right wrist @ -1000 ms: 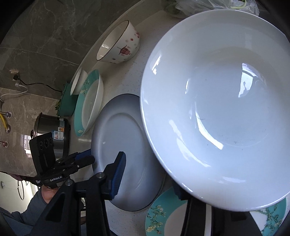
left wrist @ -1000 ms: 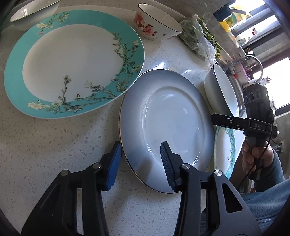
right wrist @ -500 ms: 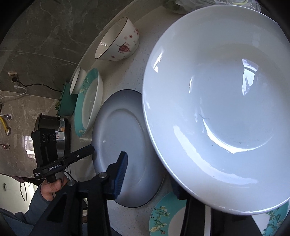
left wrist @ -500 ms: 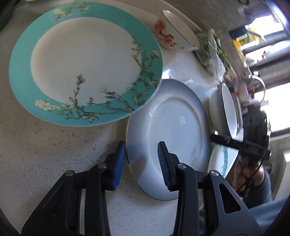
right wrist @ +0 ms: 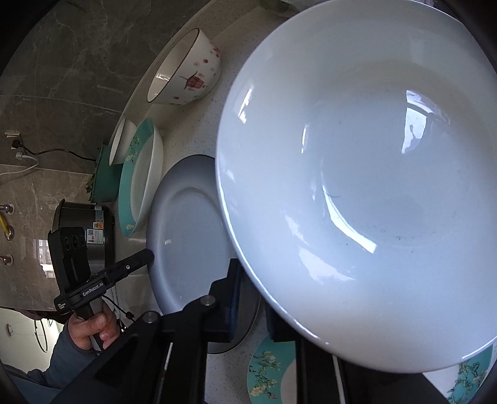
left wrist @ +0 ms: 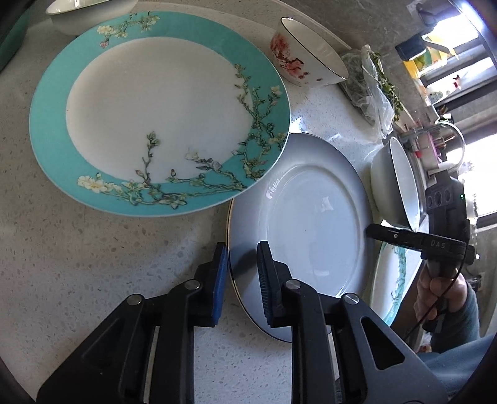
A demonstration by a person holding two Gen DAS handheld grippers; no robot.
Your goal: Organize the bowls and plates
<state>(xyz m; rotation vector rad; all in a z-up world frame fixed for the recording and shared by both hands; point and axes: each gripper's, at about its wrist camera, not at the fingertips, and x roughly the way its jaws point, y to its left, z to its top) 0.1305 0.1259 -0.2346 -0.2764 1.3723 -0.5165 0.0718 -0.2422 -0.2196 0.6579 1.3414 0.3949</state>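
Note:
A grey-rimmed white plate (left wrist: 313, 214) lies on the speckled counter; it also shows in the right wrist view (right wrist: 189, 233). My left gripper (left wrist: 240, 273) straddles its near rim with a narrow gap, one finger on each side, not clamped. A large teal floral plate (left wrist: 161, 108) lies beyond, overlapping the grey plate's edge. My right gripper (right wrist: 251, 298) is shut on the rim of a big white bowl (right wrist: 366, 186) and holds it above a second teal floral plate (right wrist: 267, 369). The bowl (left wrist: 397, 177) is seen edge-on in the left wrist view.
A white bowl with red flowers (left wrist: 307, 52) stands at the back by a plastic bag of greens (left wrist: 369, 90). Another white bowl (left wrist: 90, 12) sits behind the large teal plate. A rice cooker (right wrist: 90, 230) stands at the counter's left end. A sink tap (left wrist: 450, 133) is at right.
My left gripper's fingers have closed in around the grey plate's near rim. The white bowl in my right gripper has shifted a little closer over the plates.

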